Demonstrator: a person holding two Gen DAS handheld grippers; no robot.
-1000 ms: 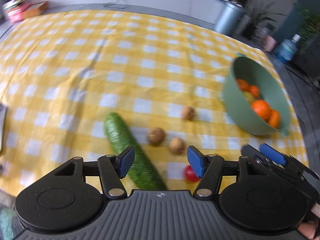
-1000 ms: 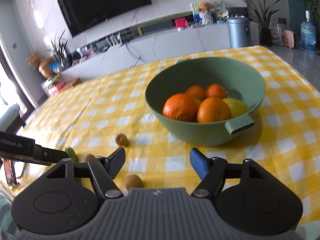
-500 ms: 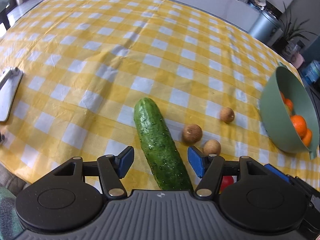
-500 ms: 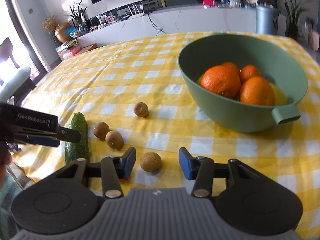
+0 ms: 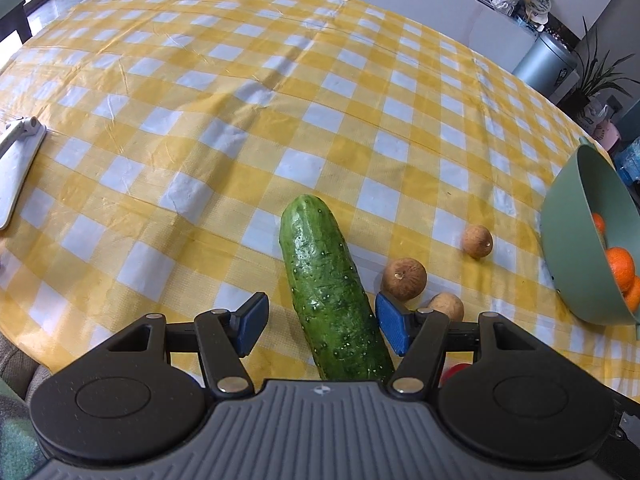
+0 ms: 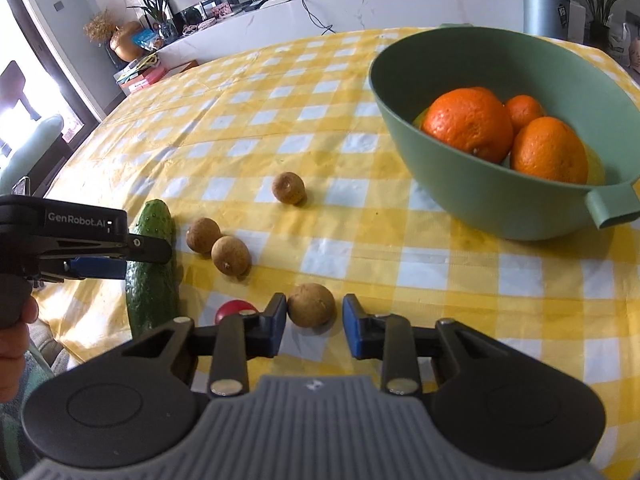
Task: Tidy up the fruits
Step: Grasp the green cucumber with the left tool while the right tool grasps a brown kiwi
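A green cucumber (image 5: 332,296) lies on the yellow checked cloth. My left gripper (image 5: 320,326) is open with the cucumber between its blue pads, close to the right pad. Several small brown round fruits lie right of it (image 5: 404,279). My right gripper (image 6: 314,326) is open around one brown fruit (image 6: 311,305), its left pad nearly touching it. The green bowl (image 6: 460,184) holds oranges (image 6: 468,124) at the right. The left gripper also shows in the right wrist view (image 6: 96,260) over the cucumber (image 6: 152,276). A small red fruit (image 6: 231,309) lies near my right gripper's left finger.
A white flat object (image 5: 18,164) lies at the table's left edge. The near table edge is just below both grippers. Beyond the table stand a grey bin (image 5: 546,65), plants and a white counter.
Both grippers have come lower and closer to the table. The left now straddles the cucumber. The right has narrowed around the brown fruit.
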